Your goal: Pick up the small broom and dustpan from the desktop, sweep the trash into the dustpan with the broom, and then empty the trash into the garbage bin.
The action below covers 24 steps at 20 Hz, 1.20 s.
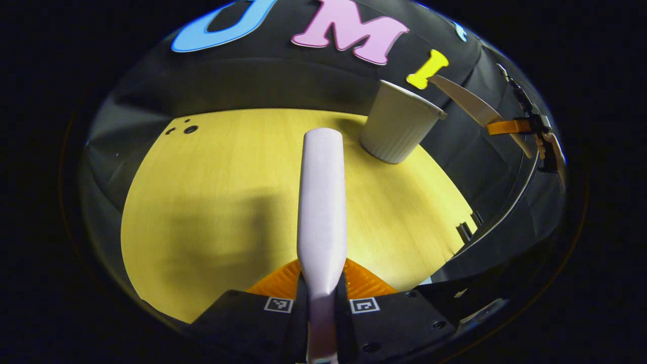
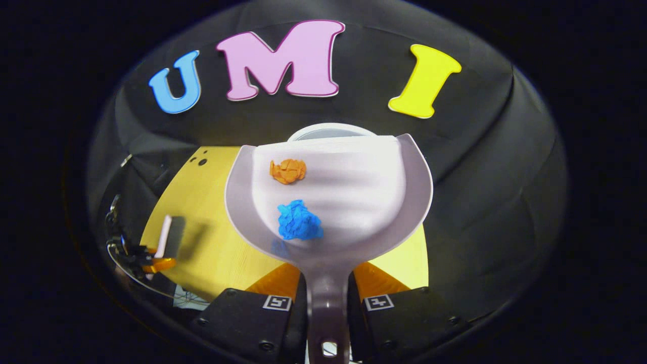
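Note:
My right gripper (image 2: 327, 289) is shut on the handle of a white dustpan (image 2: 354, 177), held up in the air. A crumpled orange paper ball (image 2: 288, 171) and a blue one (image 2: 299, 220) lie in the pan. The pan's front edge reaches the rim of the white garbage bin (image 2: 327, 131) behind it. My left gripper (image 1: 322, 284) is shut on the white broom (image 1: 321, 202), seen edge-on above the yellow desktop (image 1: 212, 212). In the left gripper view the bin (image 1: 397, 126) stands at the table's far right, with the dustpan (image 1: 467, 103) raised beside it. The broom (image 2: 165, 236) also appears far left in the right gripper view.
Small dark holes (image 1: 188, 129) mark the table's far left corner. A black bracket (image 1: 467, 228) sits at the table's right edge. Black cloth walls close in the table on all sides.

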{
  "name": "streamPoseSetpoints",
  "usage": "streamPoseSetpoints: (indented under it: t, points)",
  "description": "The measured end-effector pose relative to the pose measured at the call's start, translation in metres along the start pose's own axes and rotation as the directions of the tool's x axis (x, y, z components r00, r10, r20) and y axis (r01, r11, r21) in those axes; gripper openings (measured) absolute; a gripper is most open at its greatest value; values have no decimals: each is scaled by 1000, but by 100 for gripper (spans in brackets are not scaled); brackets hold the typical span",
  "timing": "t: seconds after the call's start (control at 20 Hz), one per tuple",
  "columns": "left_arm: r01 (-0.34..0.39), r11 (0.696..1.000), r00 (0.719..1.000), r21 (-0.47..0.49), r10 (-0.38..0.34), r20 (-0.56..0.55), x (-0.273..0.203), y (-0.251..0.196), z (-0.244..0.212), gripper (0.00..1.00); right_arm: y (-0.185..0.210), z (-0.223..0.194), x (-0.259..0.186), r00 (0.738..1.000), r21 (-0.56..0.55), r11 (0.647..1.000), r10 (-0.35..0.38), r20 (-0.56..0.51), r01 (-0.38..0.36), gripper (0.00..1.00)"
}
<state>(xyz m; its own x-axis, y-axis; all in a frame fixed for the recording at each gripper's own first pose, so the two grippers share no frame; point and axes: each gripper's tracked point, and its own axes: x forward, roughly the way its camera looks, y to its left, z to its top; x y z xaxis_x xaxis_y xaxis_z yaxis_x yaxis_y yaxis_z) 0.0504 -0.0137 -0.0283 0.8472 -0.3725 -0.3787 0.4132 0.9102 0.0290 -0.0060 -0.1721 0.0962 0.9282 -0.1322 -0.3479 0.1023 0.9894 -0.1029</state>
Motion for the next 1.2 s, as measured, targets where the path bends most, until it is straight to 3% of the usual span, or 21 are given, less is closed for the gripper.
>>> streamPoseSetpoints:
  t: [0.15,0.45,0.65,0.75,0.9,1.05,1.2]
  points:
    - [-59,997,998,-43,59,14,-12,21,-6,26,-5,42,22,994,46,998,-42,99,37,37]
    - [-145,980,985,-134,155,68,-35,55,5,27,-45,73,85,978,-3,984,-178,108,180,37]
    - [-160,947,976,-279,193,95,-54,65,10,27,-72,82,110,942,-126,938,-304,144,323,37]
    - [-171,937,972,-303,211,107,-59,67,10,26,-77,83,118,929,-187,912,-340,149,364,37]
    - [-191,931,969,-312,230,94,-59,70,8,26,-80,93,127,899,-340,833,-390,198,436,37]
    - [-203,927,968,-316,240,80,-54,69,7,26,-84,101,129,873,-516,704,-409,266,487,40]
    - [-214,925,968,-314,245,62,-52,68,9,26,-84,108,126,866,-650,574,-364,343,499,37]
